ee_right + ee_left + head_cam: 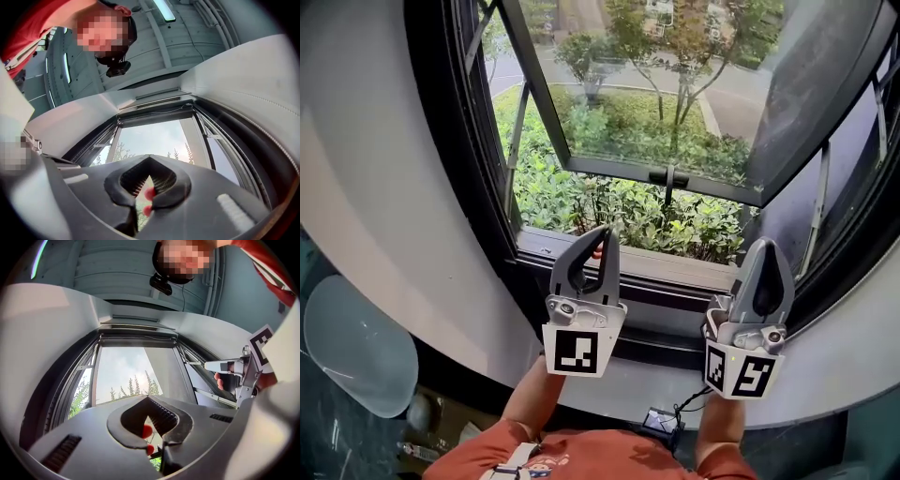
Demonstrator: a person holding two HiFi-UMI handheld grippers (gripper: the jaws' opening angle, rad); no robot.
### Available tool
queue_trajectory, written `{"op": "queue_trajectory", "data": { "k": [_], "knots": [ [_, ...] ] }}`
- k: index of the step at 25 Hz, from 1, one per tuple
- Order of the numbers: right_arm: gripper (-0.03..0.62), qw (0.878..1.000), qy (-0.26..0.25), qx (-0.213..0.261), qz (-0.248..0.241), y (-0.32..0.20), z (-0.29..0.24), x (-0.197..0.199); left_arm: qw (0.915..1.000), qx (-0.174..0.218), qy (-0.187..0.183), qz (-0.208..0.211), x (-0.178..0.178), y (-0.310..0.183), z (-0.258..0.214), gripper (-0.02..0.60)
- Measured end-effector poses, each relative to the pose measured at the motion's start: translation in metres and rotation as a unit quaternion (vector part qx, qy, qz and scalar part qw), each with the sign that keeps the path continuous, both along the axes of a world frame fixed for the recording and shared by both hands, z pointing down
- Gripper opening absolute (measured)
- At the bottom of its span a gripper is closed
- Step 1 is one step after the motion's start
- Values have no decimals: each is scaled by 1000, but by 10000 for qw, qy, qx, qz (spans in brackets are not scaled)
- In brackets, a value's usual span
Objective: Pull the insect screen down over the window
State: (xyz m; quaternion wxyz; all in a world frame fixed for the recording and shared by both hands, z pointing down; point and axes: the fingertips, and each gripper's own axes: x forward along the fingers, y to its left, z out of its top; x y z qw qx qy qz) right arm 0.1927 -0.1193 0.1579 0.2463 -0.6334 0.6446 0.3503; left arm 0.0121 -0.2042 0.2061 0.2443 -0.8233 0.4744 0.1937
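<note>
the reach up to the insect screen [138, 340] is in hand; it seems rolled up at the top edge of the window [96, 376]. the left tool [600, 234] and right tool [766, 246] are closed together, with nothing held. next its bar must be gripped and pulled down. room is open between the side frames [202, 133].

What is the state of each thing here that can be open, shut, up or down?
Window sash: open, swung outward.
Insect screen: retracted at the top, not pulled down.
Left claw: shut, empty.
Right claw: shut, empty.
</note>
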Motion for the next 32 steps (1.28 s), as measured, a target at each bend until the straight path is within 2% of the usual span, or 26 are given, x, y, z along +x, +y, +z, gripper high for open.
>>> {"op": "queue_trajectory", "data": {
  "k": [9,21,32],
  "knots": [
    [9,9995,160,237,92,0,-24,1,9991,382,-25,-164,-9,-4,-34,5],
    [9,9975,321,590,225,3,-61,2,9977,516,354,-252,-22,-13,-68,5],
    [9,9948,526,824,294,1,-85,-3,9958,812,351,-218,-21,-12,-97,5]
  ]
}}
